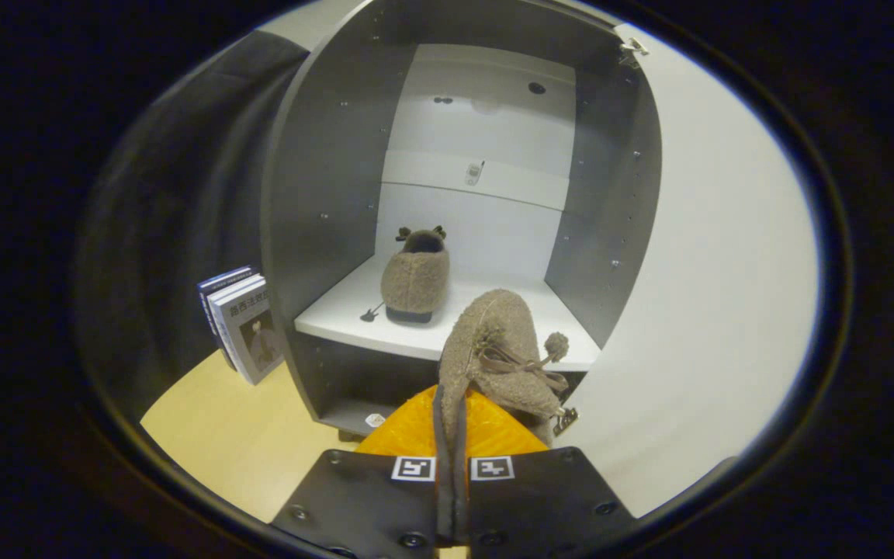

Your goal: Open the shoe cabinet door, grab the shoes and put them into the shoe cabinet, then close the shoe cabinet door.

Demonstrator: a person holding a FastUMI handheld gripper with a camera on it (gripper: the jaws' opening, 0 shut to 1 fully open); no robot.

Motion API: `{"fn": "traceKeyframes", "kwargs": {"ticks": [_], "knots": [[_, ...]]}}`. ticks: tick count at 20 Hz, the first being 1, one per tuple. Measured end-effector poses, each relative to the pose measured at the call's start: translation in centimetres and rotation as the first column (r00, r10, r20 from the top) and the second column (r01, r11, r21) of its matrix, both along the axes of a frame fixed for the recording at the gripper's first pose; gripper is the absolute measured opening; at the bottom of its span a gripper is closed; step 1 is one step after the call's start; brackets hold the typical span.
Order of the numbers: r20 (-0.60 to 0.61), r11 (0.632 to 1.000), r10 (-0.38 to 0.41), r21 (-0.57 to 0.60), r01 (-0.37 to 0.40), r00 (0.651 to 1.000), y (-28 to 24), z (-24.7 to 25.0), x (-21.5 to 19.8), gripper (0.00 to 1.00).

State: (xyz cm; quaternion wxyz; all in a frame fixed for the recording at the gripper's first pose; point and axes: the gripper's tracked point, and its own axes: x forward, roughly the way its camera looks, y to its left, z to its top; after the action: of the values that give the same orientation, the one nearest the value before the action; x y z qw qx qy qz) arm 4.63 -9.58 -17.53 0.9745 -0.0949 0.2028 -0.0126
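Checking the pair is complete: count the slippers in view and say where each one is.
2. One slipper stands on the cabinet shelf. The held slipper is pinched between the gripper fingers, just before the shelf edge.

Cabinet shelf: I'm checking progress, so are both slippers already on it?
No. One slipper sits on the shelf, while the other slipper is pinched in the gripper in front of it.

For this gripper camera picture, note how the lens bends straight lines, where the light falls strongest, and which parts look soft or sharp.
Gripper view: the fisheye lens bows the cabinet side walls outward; the open door is brightest, nearly washed out; the first shoe casts a small shadow on the shelf; the held shoe, pinched in the gripper, looks slightly soft; the books stay fairly sharp.
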Motion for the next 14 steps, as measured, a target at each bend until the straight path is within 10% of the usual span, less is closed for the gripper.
{"fn": "traceKeyframes", "kwargs": {"ticks": [14], "knots": [[0.013,0.995,0.023,-0.097,-0.022,1.000,-2.5,3.5,10.8,0.03]]}}
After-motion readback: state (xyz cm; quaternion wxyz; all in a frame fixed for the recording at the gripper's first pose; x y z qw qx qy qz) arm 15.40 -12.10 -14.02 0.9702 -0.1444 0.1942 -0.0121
